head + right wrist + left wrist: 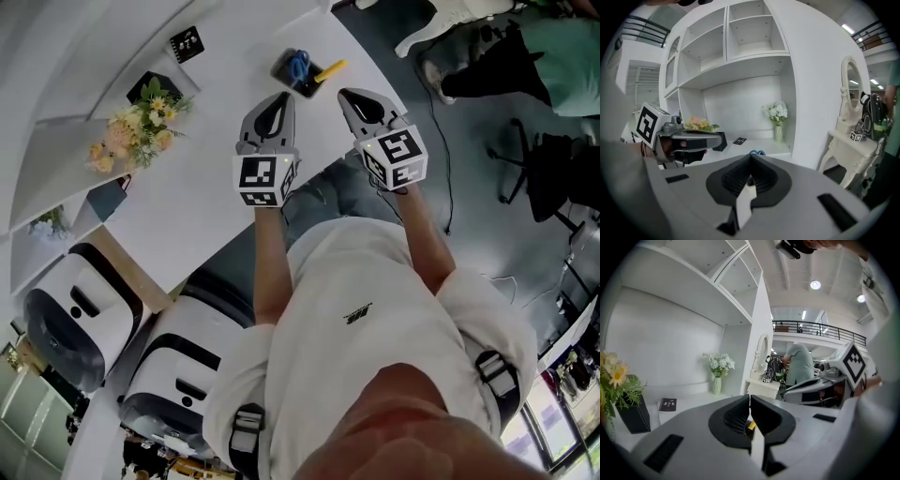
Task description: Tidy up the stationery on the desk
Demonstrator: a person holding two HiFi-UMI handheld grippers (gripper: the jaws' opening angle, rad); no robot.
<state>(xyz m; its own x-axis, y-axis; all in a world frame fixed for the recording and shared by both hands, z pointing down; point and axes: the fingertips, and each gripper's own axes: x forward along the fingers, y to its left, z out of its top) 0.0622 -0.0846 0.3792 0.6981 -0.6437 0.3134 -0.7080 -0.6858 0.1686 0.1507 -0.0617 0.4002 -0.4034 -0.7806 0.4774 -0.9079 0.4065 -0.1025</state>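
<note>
Hovering by the pen holder (298,72), left gripper (281,99) and right gripper (345,95) stand closed.

Bright, even light throughout; ceiling lamps (815,285) glare, and both gripper views bulge toward dark corners.

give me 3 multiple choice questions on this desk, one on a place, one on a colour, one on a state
1. Where are the blue-handled scissors?
A. in the black desk organiser
B. on the floor
C. in a claw

2. What colour is the slim stick-like item leaning out of that organiser?
A. red
B. yellow
C. green

3. How do the right claw jaws stand?
A. wide apart
B. together, empty
C. closed on a pen

Answers: A, the handles poke out of the organiser; B, it shows yellow in the head view; B, the tips meet with nothing between them.
</note>
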